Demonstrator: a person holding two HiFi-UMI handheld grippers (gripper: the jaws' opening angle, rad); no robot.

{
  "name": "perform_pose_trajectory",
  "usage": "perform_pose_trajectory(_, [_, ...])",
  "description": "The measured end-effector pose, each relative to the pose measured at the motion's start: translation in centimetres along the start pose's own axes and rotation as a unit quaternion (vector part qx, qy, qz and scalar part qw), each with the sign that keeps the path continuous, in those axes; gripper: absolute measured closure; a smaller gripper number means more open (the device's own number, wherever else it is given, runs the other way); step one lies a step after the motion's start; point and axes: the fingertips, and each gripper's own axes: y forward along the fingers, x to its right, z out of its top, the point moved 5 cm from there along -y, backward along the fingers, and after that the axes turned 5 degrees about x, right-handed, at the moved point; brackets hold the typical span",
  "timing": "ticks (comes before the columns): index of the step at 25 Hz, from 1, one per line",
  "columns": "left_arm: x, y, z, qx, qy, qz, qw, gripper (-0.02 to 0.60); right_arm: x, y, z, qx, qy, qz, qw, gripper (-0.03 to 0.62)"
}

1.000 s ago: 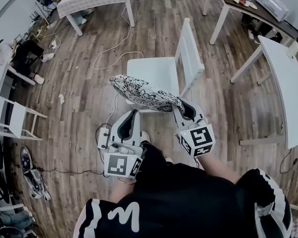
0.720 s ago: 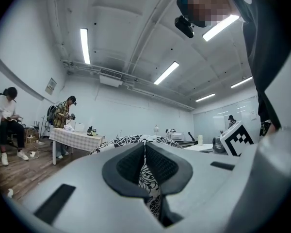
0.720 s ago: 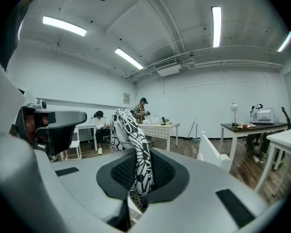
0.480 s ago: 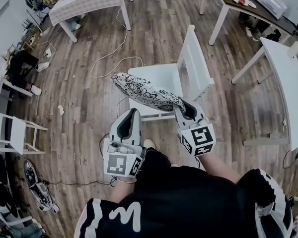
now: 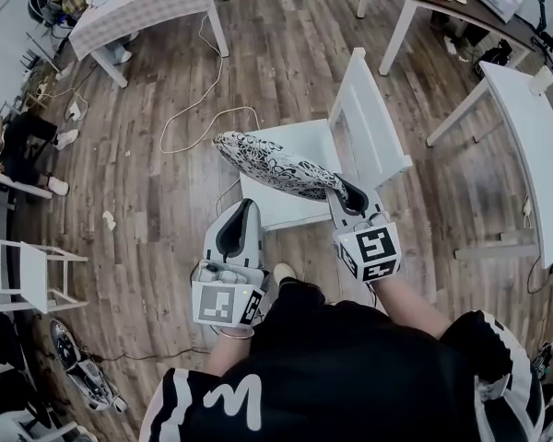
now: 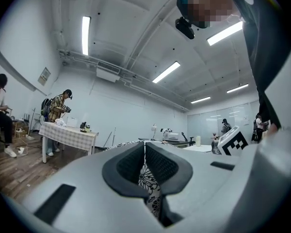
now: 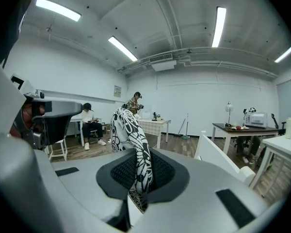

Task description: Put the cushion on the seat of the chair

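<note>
The black-and-white patterned cushion (image 5: 275,162) hangs over the front half of the white chair's seat (image 5: 311,142), with the backrest (image 5: 373,134) to its right. My right gripper (image 5: 347,190) is shut on the cushion's near right corner; in the right gripper view the fabric (image 7: 130,135) rises from between the pads. My left gripper (image 5: 249,208) sits at the cushion's near left edge. In the left gripper view the patterned cloth (image 6: 150,181) fills the narrow slot between its pads, so it is shut on the cushion too. The cushion hides part of the seat.
A table with a checked cloth (image 5: 143,7) stands far left, a white table (image 5: 535,145) at the right, another table (image 5: 442,3) beyond the chair. A cable (image 5: 198,118) loops on the wood floor. A small white chair (image 5: 28,274) is at the left. People (image 7: 89,123) are across the room.
Both grippers and the cushion have moved forward toward the chair. The cushion now overlaps more of the seat. Both grips look unchanged.
</note>
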Motion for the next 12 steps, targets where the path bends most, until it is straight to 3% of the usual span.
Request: perform_pose_trajectory(12, [-3.6, 1.3, -2.0, -0.031, -0.012, -0.018, 0.9993, 0.568, 1.2, 5.5, -2.4, -0.031, -0.016, -0.028, 0.999, 0.557])
